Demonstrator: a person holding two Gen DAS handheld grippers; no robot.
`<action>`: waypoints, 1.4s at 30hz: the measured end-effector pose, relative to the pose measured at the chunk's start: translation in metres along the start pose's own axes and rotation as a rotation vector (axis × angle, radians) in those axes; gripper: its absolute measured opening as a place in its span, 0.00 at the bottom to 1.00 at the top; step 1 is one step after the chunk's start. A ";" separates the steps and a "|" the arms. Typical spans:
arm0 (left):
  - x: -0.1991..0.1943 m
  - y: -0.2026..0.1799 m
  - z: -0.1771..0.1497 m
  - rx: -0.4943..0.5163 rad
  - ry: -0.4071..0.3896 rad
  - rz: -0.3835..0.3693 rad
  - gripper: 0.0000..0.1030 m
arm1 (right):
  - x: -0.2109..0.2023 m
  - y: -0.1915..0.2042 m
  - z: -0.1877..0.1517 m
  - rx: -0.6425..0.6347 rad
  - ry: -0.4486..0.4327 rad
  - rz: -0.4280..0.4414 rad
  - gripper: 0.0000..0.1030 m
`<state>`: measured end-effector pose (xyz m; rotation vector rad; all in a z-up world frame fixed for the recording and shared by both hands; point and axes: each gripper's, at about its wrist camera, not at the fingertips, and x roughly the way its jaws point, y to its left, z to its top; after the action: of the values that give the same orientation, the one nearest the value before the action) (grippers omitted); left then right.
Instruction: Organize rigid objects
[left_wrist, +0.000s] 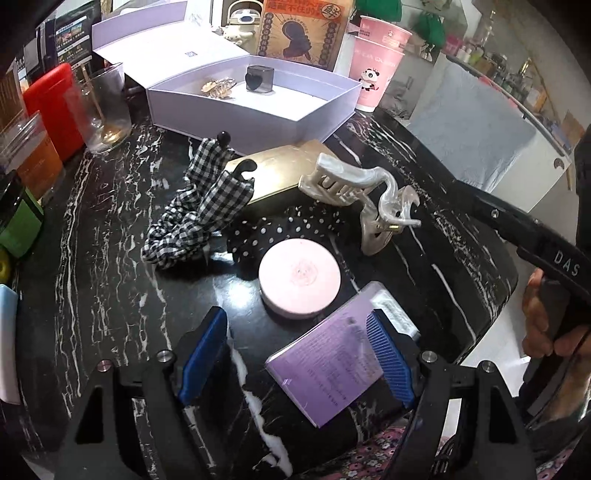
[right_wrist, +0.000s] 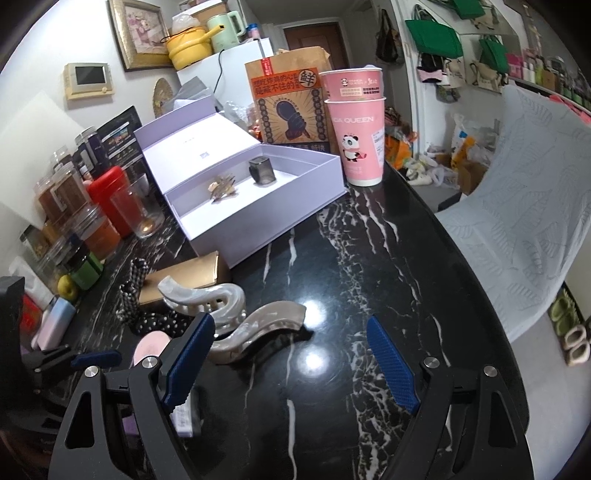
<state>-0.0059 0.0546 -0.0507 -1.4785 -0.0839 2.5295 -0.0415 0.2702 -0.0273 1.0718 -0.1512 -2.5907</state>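
Observation:
My left gripper (left_wrist: 297, 356) hovers low over the black marble table (left_wrist: 110, 277). A flat purple box (left_wrist: 332, 362) lies between its blue pads. The right pad overlaps the box's edge and the left pad stands clear of it. Ahead are a pink round compact (left_wrist: 300, 277), two pearl claw clips (left_wrist: 332, 181) (left_wrist: 384, 218), a gold flat box (left_wrist: 280, 166) and two scrunchies (left_wrist: 199, 214). The open lilac box (left_wrist: 258, 110) behind holds a gold clip (left_wrist: 218, 86) and a dark cube (left_wrist: 259, 78). My right gripper (right_wrist: 291, 362) is open over bare marble, one pearl clip (right_wrist: 258, 328) just beyond its left pad.
A glass (left_wrist: 105, 110), a red canister (left_wrist: 55, 107) and several jars (right_wrist: 66, 199) line the left side. Stacked pink cups (right_wrist: 358, 140) and a paper bag (right_wrist: 288, 107) stand behind the lilac box. The table's curved edge (right_wrist: 480, 277) runs on the right, a cloth-draped surface (right_wrist: 535, 203) beyond.

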 end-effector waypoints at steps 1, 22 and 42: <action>0.000 0.001 0.000 -0.006 0.004 -0.002 0.76 | 0.000 0.001 -0.001 -0.003 0.001 0.001 0.82; -0.005 -0.025 -0.029 -0.115 0.002 -0.004 0.76 | -0.027 -0.005 -0.037 -0.032 -0.029 0.003 0.82; 0.000 -0.035 -0.033 -0.137 -0.157 -0.003 0.32 | -0.026 -0.011 -0.056 -0.094 -0.064 0.050 0.83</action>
<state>0.0280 0.0867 -0.0611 -1.3209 -0.2889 2.6814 0.0117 0.2906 -0.0520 0.9413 -0.0702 -2.5616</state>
